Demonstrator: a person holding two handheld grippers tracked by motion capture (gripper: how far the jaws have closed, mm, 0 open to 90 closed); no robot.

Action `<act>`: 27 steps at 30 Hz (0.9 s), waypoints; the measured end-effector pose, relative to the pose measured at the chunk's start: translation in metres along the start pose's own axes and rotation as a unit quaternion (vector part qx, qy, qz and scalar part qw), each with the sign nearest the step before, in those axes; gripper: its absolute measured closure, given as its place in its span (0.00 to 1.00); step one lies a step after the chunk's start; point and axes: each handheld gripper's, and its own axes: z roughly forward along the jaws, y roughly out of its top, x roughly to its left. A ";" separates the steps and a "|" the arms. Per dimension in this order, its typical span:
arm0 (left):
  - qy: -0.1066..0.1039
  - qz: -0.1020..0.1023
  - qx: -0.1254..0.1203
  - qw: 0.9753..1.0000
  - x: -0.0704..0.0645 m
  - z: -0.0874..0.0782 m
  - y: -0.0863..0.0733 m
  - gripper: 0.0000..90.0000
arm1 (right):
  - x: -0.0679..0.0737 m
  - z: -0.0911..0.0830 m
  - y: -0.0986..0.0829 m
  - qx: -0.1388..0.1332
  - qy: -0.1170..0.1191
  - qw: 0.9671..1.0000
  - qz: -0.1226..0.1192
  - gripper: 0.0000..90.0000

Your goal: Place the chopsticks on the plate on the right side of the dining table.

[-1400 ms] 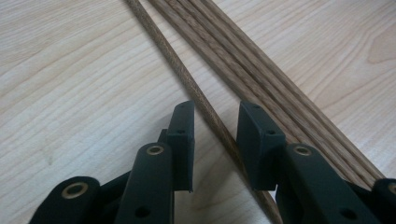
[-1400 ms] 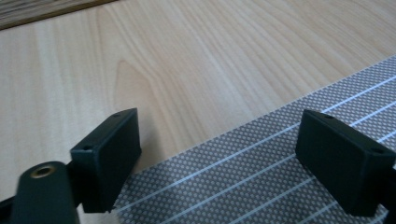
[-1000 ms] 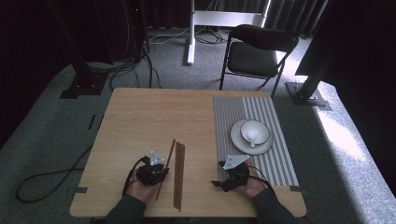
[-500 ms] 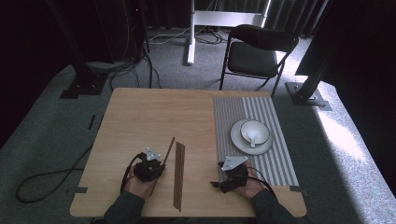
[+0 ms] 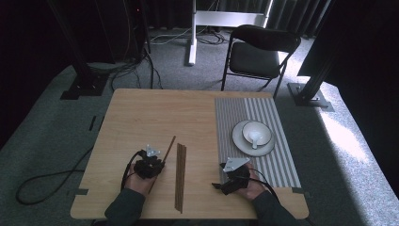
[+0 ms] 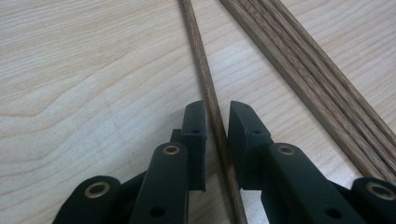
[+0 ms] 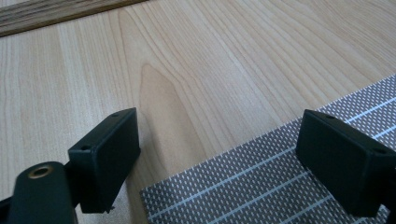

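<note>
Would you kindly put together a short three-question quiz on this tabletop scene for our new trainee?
1. True or false: the left gripper has its jaws closed around a single chopstick.
2. What lies under the bowl? A) a plate B) a tray C) bare wood
3. Fill in: the right gripper hovers open over the edge of the striped ____.

Key: 1 true. 2 A, the plate. 3 placemat.

On the light wooden table (image 5: 141, 117), a single dark wooden stick (image 5: 165, 149) lies at nine o'clock of the dark wooden stick bundle (image 5: 180, 176); the grey striped woven placemat (image 5: 277, 160) at three o'clock carries a white round plate (image 5: 240, 141) under a white bowl (image 5: 256, 133).
</note>
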 end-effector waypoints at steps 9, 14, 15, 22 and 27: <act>-0.001 -0.001 0.003 1.000 0.003 0.003 0.004 0.91 | 0.000 0.000 0.000 0.000 0.000 1.000 0.000 0.14; -0.001 0.001 0.004 1.000 0.004 0.004 0.007 0.92 | 0.000 0.000 0.000 0.000 0.000 1.000 0.000 0.14; -0.001 0.001 0.004 1.000 0.004 0.005 0.007 0.92 | 0.000 0.000 0.000 0.000 0.000 1.000 0.000 0.14; -0.006 -0.005 0.005 1.000 0.007 0.007 0.010 0.92 | 0.000 0.000 0.000 0.000 0.000 1.000 0.000 0.14; -0.006 -0.003 0.007 1.000 0.008 0.008 0.012 0.93 | 0.000 0.000 0.000 0.000 0.000 1.000 0.000 0.14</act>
